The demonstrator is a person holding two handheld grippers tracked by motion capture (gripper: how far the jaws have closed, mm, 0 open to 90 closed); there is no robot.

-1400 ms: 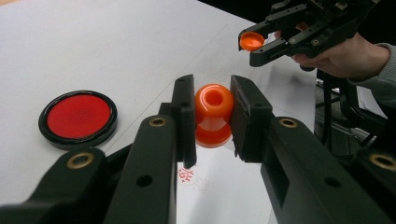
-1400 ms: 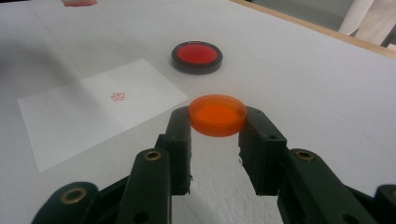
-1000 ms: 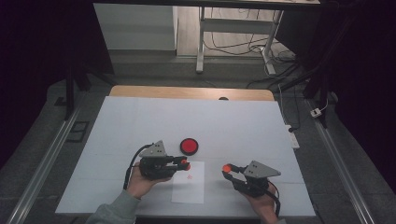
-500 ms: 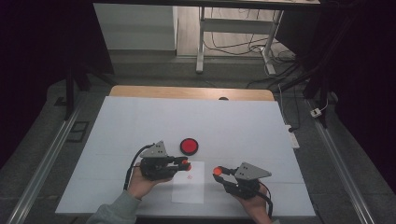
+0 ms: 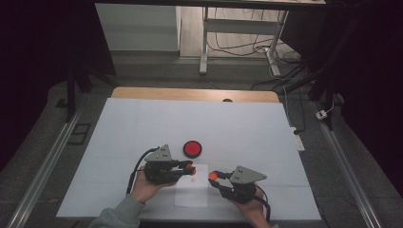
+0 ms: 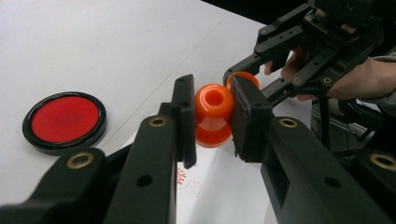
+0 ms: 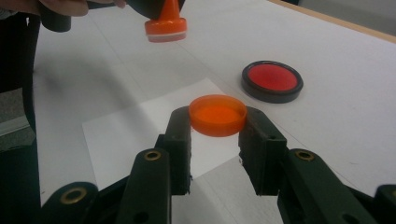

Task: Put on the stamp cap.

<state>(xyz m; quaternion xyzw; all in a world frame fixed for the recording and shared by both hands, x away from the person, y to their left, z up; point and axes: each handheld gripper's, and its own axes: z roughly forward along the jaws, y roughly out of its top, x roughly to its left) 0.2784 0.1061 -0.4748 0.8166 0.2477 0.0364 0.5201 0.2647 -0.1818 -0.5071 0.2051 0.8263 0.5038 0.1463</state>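
Orange stamp (image 6: 213, 114) sits clamped between the jaws of the left tongs (image 5: 189, 169), gripped at its narrow waist, its rounded knob end with a hollow centre facing the left gripper view and its flared base turned downward. In the right gripper view the same stamp (image 7: 166, 23) hangs clear above the tabletop (image 5: 142, 123), its flat face downward, over the far edge of a white sheet of paper (image 5: 192, 192). The right tongs (image 5: 212, 176) are closed on the stamp's orange cap (image 7: 217, 115), a shallow round lid held by its rim with its open side up, above the near part of the same sheet. In the high view the two tongs point toward each other across the paper, tips near but apart, the cap just beside the stamp. A faint red print (image 6: 187, 179) marks the paper under the left tongs. A round red ink pad in a black rim (image 5: 192, 148) lies on the tabletop just beyond the left tongs, well clear of the sheet; seen from the right tongs it lies farther off to the right (image 7: 272, 80)
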